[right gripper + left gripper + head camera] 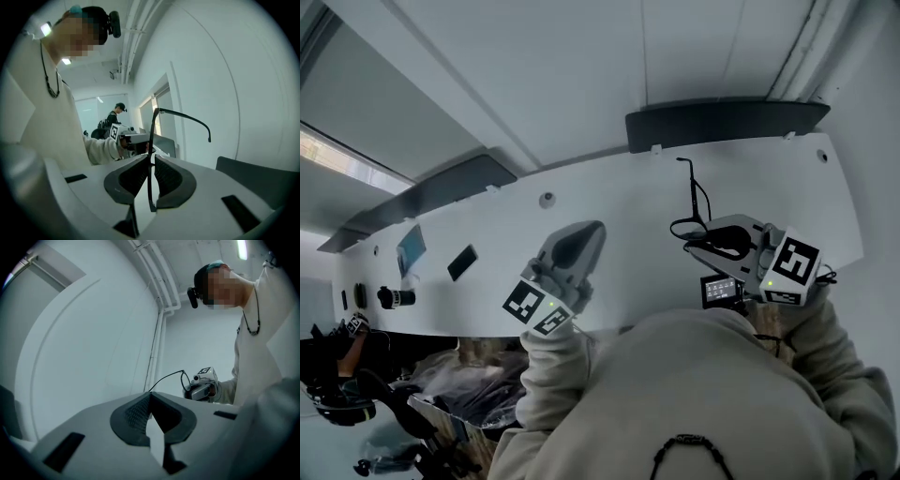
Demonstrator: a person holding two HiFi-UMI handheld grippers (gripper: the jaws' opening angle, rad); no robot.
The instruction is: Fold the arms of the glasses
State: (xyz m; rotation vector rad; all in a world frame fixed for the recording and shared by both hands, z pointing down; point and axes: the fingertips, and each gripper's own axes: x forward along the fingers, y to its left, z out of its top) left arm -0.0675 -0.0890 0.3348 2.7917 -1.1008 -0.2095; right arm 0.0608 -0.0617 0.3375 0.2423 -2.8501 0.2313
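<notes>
Head view: right tongs (710, 240) clamp glasses (695, 184), front partly hidden.

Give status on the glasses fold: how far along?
Done: nothing clearly. I can't tell whether the other arm is folded. In hand: the right gripper clamps the glasses by the frame, held up in the air; the left gripper is shut and empty. Left: one arm sticks out open and needs folding.

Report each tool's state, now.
Left tool: closed, holding nothing.
Right tool: closed on the glasses.
</notes>
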